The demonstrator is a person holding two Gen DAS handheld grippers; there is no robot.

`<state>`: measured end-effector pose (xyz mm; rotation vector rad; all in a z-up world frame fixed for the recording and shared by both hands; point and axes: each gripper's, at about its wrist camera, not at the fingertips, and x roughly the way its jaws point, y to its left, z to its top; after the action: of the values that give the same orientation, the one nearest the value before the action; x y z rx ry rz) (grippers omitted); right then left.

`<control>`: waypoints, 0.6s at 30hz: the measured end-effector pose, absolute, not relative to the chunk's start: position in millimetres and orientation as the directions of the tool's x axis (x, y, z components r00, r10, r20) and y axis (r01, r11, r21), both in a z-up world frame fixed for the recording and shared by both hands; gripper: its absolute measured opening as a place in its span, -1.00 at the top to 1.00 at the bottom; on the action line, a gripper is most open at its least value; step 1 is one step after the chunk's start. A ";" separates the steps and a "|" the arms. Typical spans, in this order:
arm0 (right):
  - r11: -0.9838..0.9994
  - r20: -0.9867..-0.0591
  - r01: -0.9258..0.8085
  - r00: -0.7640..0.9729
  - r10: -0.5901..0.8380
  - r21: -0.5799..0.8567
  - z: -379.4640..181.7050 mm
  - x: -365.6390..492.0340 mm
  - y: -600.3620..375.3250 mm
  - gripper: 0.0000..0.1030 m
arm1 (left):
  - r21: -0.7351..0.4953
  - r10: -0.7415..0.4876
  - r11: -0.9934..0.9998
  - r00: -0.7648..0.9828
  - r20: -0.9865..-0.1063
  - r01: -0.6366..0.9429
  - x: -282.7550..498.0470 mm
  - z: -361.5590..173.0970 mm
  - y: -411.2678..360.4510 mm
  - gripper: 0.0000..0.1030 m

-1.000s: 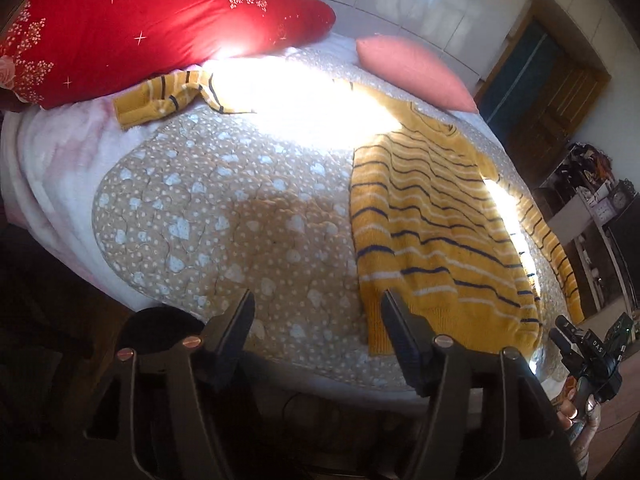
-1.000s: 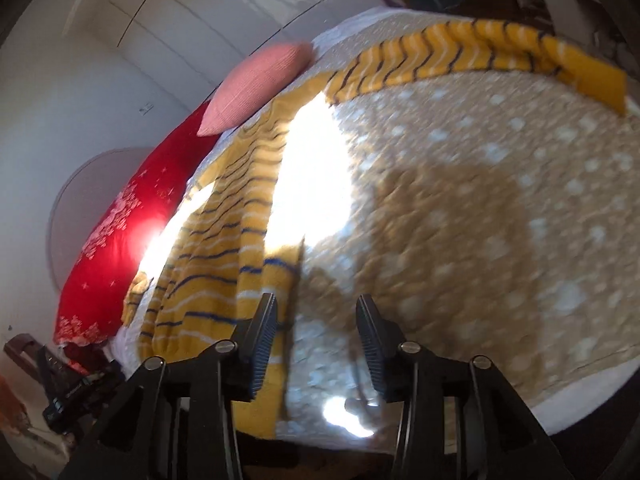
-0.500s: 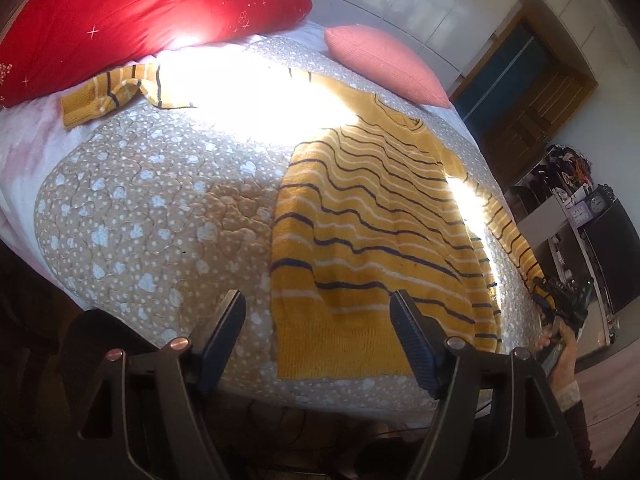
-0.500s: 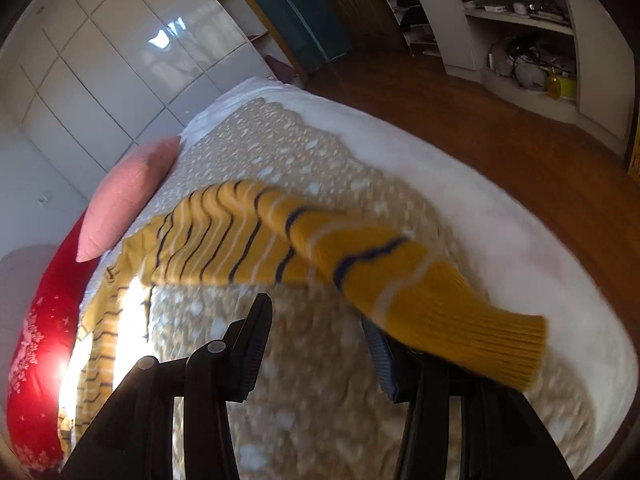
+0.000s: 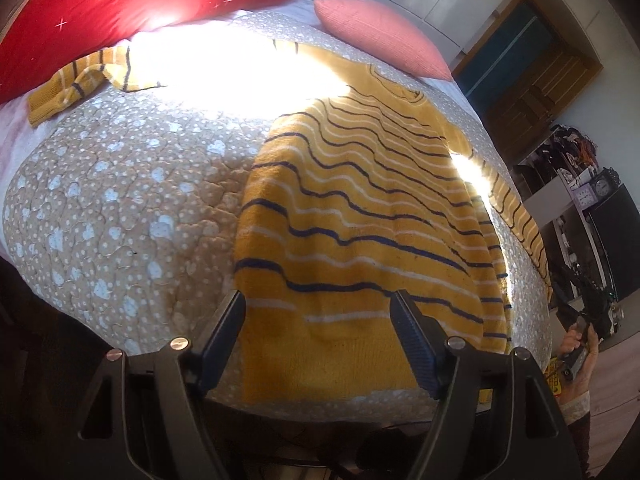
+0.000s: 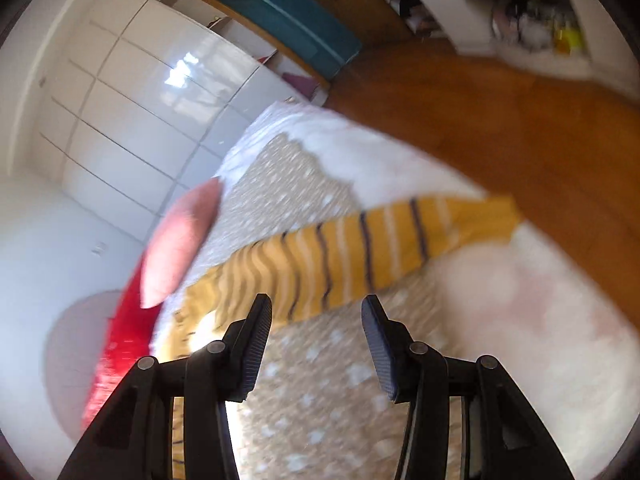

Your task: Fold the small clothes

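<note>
A yellow knit sweater point(image 5: 360, 208) with navy and white stripes lies flat on the bed, hem toward me. Its left sleeve point(image 5: 84, 80) lies bunched near the red pillow. Its right sleeve point(image 6: 360, 256) stretches across the bed's far side. My left gripper point(image 5: 318, 320) is open and empty, hovering just above the hem. My right gripper point(image 6: 316, 332) is open and empty, a little short of the right sleeve; that view is blurred. The right gripper also shows in the left wrist view point(image 5: 588, 316), held by a hand.
The bed has a beige spotted quilt point(image 5: 112, 200). A red pillow point(image 5: 120, 4) and a pink pillow point(image 5: 380, 36) lie at the head. Wooden floor point(image 6: 520, 120), a teal door point(image 6: 288, 20) and shelves point(image 5: 576, 200) lie beyond the bed.
My left gripper has moved right and closer, from the bare quilt to over the sweater's hem. My right gripper has swung from the sweater's body toward the right sleeve and widened.
</note>
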<state>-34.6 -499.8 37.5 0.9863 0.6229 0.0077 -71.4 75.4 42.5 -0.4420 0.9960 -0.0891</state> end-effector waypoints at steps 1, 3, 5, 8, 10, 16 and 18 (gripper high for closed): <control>0.533 -0.485 0.282 0.826 0.288 0.798 29.6 -27.4 -500.0 0.01 | -0.401 -0.279 0.909 0.548 -0.789 -0.115 -70.2 44.0 71.4 -0.43; 0.506 -0.508 0.337 0.825 0.249 0.794 18.9 -7.6 -497.0 0.01 | -0.396 -0.286 0.914 0.553 -0.782 -0.087 -69.1 48.7 64.8 -0.43; 0.488 -0.546 0.396 0.811 0.210 0.778 10.3 11.1 -502.4 0.00 | -0.379 -0.278 0.923 0.568 -0.775 -0.065 -66.8 55.3 61.5 -0.43; 0.443 -0.535 0.418 0.826 0.178 0.793 10.2 21.8 -505.7 0.00 | -0.369 -0.270 0.928 0.600 -0.753 -0.045 -59.8 65.5 63.9 -0.44; 0.500 -0.581 0.448 0.801 0.144 0.742 19.8 31.8 -501.7 0.30 | -0.385 -0.288 0.922 0.617 -0.733 -0.027 -51.1 70.7 68.9 -0.46; 0.736 -0.703 0.480 0.711 -0.008 0.477 70.7 45.8 -479.5 0.91 | -0.449 -0.342 0.893 0.692 -0.636 0.029 -15.1 85.0 84.6 -0.47; 0.761 -0.707 0.478 0.707 -0.037 0.438 89.9 50.5 -469.6 0.91 | -0.469 -0.357 0.882 0.713 -0.603 0.045 -0.1 90.8 92.2 -0.48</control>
<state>50.5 -469.6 89.9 0.6528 0.7388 -0.3101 -0.1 92.2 90.8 -0.4460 0.7492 -0.2314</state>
